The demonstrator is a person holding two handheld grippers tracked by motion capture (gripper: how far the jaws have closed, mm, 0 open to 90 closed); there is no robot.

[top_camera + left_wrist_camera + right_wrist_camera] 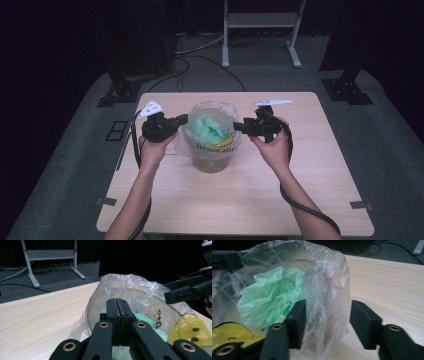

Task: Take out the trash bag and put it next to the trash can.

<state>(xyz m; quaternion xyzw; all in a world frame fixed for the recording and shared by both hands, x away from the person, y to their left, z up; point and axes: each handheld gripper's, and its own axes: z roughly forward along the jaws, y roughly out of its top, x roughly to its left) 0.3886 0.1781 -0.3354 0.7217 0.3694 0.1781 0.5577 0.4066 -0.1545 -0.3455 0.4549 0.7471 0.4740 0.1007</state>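
Note:
A clear round bin (212, 161) stands mid-table, lined with a clear plastic bag (212, 107) folded over its rim. Crumpled green plastic (206, 127) (269, 295) and a yellow item (223, 145) (191, 328) lie inside. My left gripper (183, 120) (117, 302) is at the bin's left rim, jaws pressed together on the bag's film there. At the right rim, my right gripper (238, 125) (328, 308) is open, and a fold of the bag's rim (329, 290) hangs between its jaws with a gap to the outer jaw. The left gripper view shows the right gripper (185, 290) across the bin.
The light wooden table (235, 200) has bare room in front of and beside the bin. On the floor behind it are a white frame stand (260, 22), black stand bases (120, 92) (347, 90) and loose cables (200, 55).

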